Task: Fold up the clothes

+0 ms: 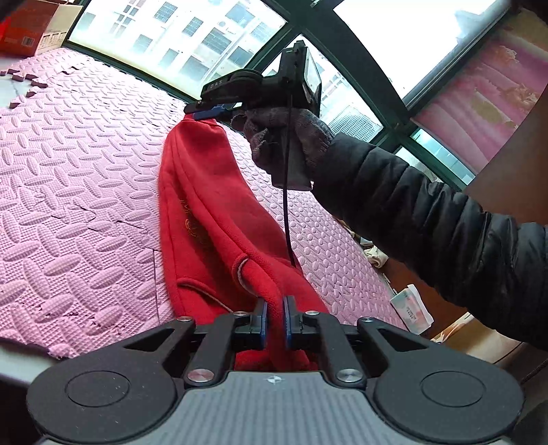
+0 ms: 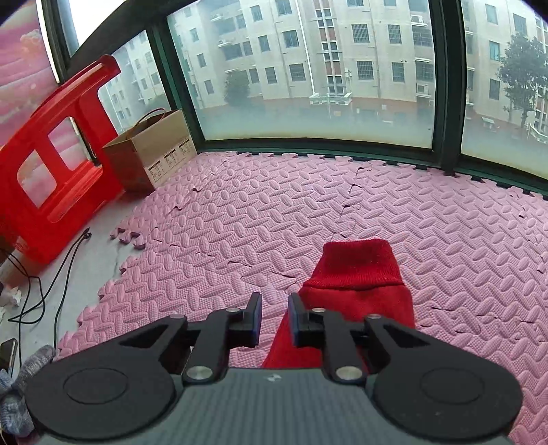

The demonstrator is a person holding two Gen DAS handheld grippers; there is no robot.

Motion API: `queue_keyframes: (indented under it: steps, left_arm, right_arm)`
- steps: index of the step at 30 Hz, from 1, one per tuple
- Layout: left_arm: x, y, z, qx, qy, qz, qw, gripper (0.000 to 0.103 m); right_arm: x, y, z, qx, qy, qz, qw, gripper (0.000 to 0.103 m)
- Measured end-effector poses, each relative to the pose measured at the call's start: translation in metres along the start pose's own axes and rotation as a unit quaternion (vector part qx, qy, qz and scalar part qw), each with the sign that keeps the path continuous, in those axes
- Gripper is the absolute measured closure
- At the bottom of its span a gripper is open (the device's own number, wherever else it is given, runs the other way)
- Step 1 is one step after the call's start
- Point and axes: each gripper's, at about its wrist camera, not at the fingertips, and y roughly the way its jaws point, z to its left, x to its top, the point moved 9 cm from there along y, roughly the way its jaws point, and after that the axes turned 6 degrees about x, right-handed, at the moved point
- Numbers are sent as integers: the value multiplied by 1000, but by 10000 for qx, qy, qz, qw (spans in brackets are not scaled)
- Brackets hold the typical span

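Note:
A red knitted garment (image 1: 202,205) hangs stretched in a long band over the pink foam mat (image 1: 68,171). My left gripper (image 1: 274,320) is shut on a thick fold at its near end. At the far end, a gloved hand (image 1: 284,137) in a dark sleeve holds my right gripper (image 1: 195,111), its tips at the cloth's top edge. In the right wrist view my right gripper (image 2: 275,308) has its pads slightly apart, with only mat showing between them. The ribbed red cuff (image 2: 356,263) lies just ahead and right of the right finger, and the cloth runs under it.
A red plastic stool (image 2: 51,164) and an open cardboard box (image 2: 154,150) stand at the mat's left edge by the window (image 2: 308,85). Black cables (image 2: 51,280) trail over bare floor. Another box (image 1: 30,27) sits far left, and a paper packet (image 1: 411,308) lies off the mat.

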Motion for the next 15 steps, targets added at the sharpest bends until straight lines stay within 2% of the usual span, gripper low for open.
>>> queue_keyframes:
  steps: [5,7,8,9,11,13,15]
  left_arm:
    - [5,-10,5,31,64,-56,10000,87]
    - [9,-13,8,99,68,-91,9999,79]
    - [11,-14,9,133,71,-108,9998,70]
    - [14,-15,11,195,63,-125,9997,56]
    - [22,-13,13,323,115,-165,9993,52]
    - [30,-7,14,482,167,-163,9986,37]
    - [38,1,14,652,189,-175,9975,34]
  right_arm:
    - [-4,-21,-33,-418,-139,103,9990,87]
    - [-10,-30,-47,-516,-205,184,9983,85]
    - [-14,-35,-51,-541,-233,227,9980,83]
    - [-18,-39,-56,-564,-260,270,9977,81]
    - [-26,-47,-59,-598,-353,334,9970,77]
    - [-36,-55,-59,-604,-485,395,9962,70]
    - [-49,-65,-57,-578,-662,455,9951,69]
